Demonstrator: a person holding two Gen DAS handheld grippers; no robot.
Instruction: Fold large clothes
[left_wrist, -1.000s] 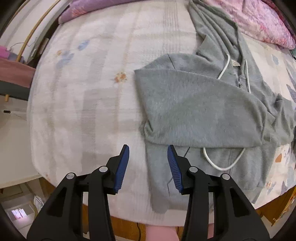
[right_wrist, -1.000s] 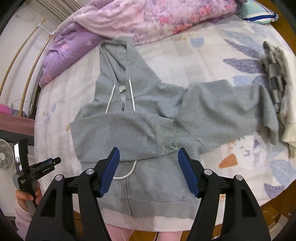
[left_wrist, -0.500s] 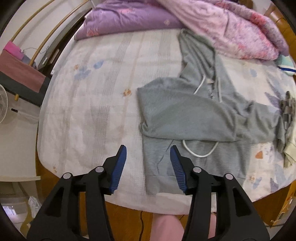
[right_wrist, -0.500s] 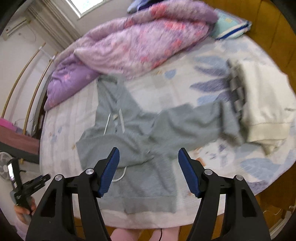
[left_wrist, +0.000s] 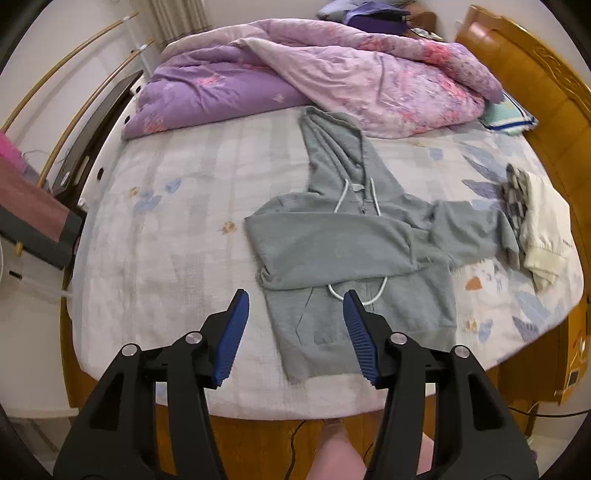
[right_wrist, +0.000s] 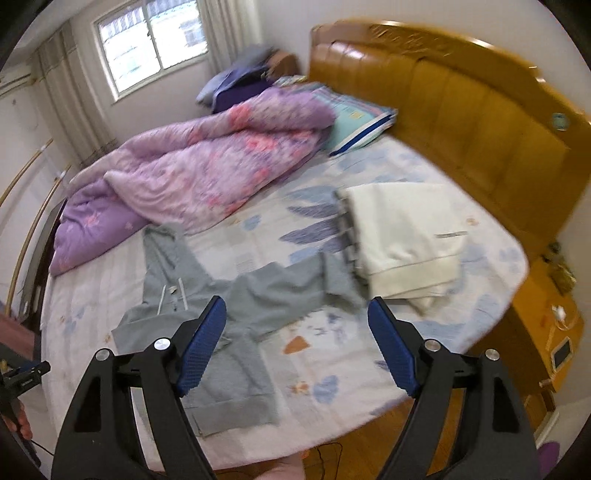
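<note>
The grey hoodie (left_wrist: 351, 236) lies mid-frame on the bed (left_wrist: 177, 229), beyond both grippers. The left gripper (left_wrist: 295, 306) and right gripper (right_wrist: 297, 314) have fingers apart, holding nothing.

The gray hoodie (left_wrist: 343, 236) lies flat on the bed, hood up top, one sleeve folded across its front.

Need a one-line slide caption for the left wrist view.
Open left gripper above a gray zip hoodie on the bed, one sleeve folded across its chest.
</note>
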